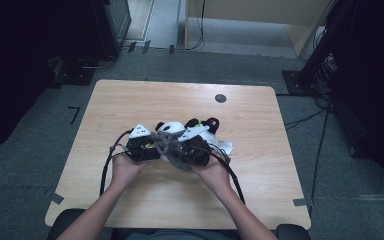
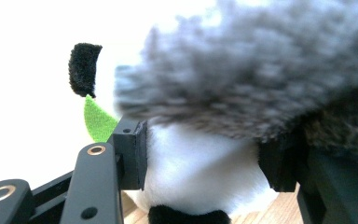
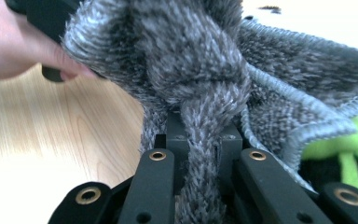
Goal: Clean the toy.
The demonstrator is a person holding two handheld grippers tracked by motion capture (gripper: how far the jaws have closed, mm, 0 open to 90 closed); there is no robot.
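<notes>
Both my forearms reach in from the near edge of the table (image 1: pixel 130 100), hands meeting at its middle. My left gripper (image 1: pixel 142 145) clamps the panda (image 2: pixel 200 172); my right gripper (image 1: pixel 196 149) pinches the scarf (image 3: pixel 205 93) tight.
</notes>
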